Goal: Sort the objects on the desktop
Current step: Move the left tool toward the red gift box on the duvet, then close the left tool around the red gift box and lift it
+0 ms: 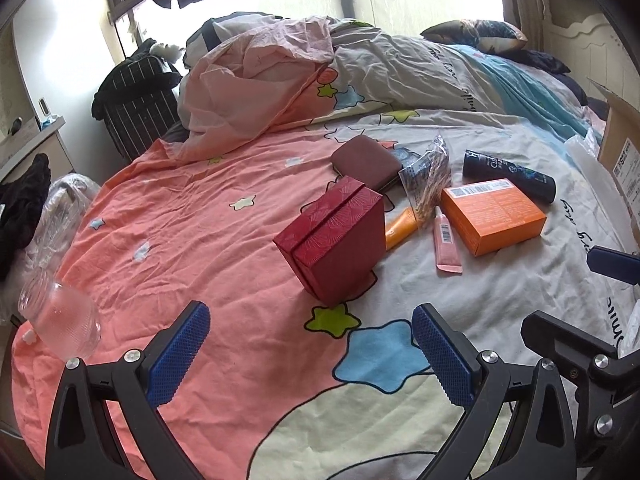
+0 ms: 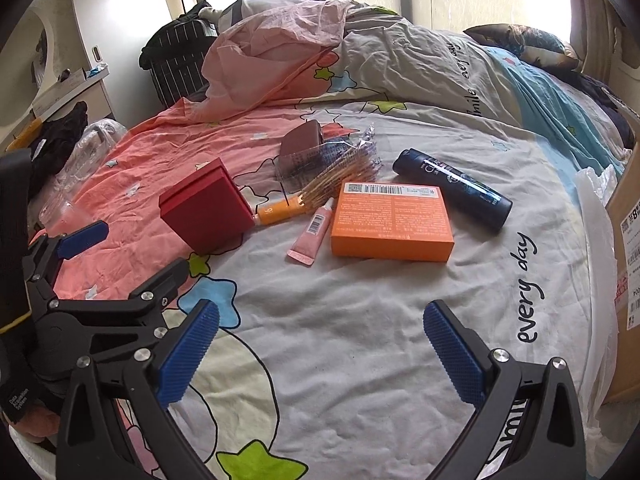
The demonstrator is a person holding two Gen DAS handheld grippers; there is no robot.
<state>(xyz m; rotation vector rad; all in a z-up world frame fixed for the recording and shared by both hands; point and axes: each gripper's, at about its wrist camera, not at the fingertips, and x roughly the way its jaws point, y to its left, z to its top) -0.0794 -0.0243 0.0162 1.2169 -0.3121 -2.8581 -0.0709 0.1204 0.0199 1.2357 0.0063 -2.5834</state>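
the left gripper (image 1: 310, 352) and the right gripper (image 2: 320, 350) both hovered over the bedsheet (image 2: 360, 340) with their blue-padded jaws spread wide and nothing between them. the things to sort lay in one loose cluster on the bed ahead of them, seven in all: one red gift box (image 1: 334, 240), one orange carton (image 2: 392, 220), one dark blue bottle (image 2: 452, 190), one pink tube (image 2: 314, 232), one orange tube (image 2: 278, 211), one maroon case (image 1: 366, 162) and one clear plastic bag (image 2: 340, 168). the red gift box stood tilted on an edge at the left of the group, its lid shut, so what it held could not be told. the orange tube lay just beside it, partly hidden behind the box in the left wrist view. the pink tube lay between the orange tube and the orange carton, barcode side up. the carton lay flat with its printed label upward, closed. the dark blue bottle lay on its side just behind the carton. the clear plastic bag held a bundle of thin wooden sticks (image 2: 340, 178) and rested partly over the maroon case and the orange tube. one clear ribbed glass jar (image 1: 60, 320) lay apart at the left edge of the bed, seemingly with nothing inside. a cardboard box (image 2: 628, 240) stood at the right edge, its inside out of sight.
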